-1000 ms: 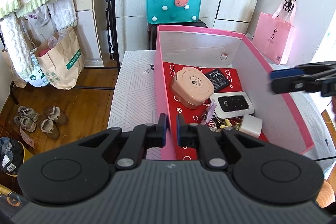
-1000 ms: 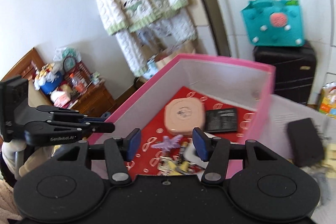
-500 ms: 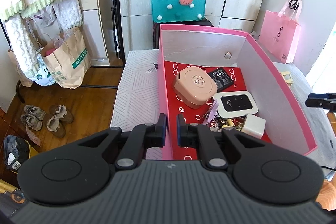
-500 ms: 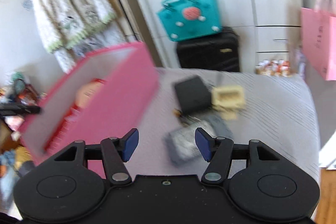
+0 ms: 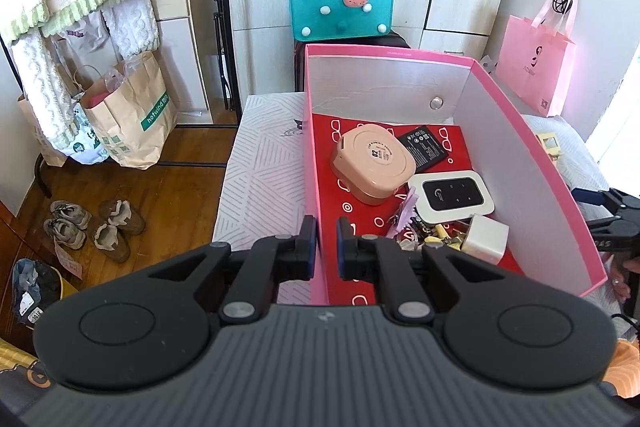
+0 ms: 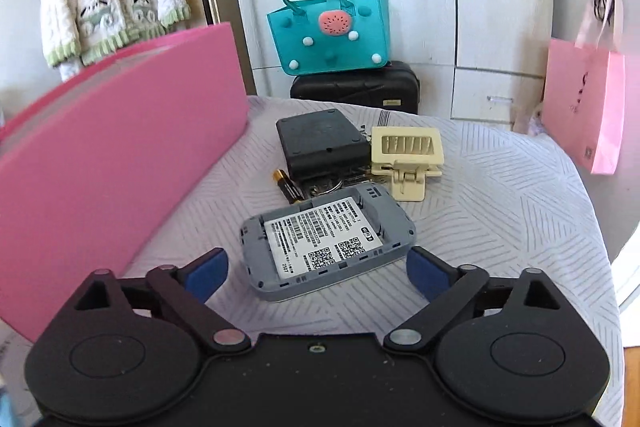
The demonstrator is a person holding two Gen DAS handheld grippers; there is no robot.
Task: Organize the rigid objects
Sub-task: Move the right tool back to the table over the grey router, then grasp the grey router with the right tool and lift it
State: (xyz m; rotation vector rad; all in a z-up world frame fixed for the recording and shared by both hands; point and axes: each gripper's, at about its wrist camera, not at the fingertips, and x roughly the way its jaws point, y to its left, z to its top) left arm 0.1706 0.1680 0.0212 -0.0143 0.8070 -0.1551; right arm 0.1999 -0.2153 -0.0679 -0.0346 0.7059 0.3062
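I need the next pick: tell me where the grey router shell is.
In the right wrist view, the grey router shell lies label-up on the bedspread, just ahead of the open right gripper, right of the pink box, nearer than the battery.

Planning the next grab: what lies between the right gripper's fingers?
In the right wrist view, the grey router shell, label up, lies on the bedcover between the right gripper's wide-open, just-opened fingers, untouched.

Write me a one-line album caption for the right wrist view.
Wide-open right gripper, jaws just opened, nears a grey device shell lying back-up on the bedspread beside the pink box.
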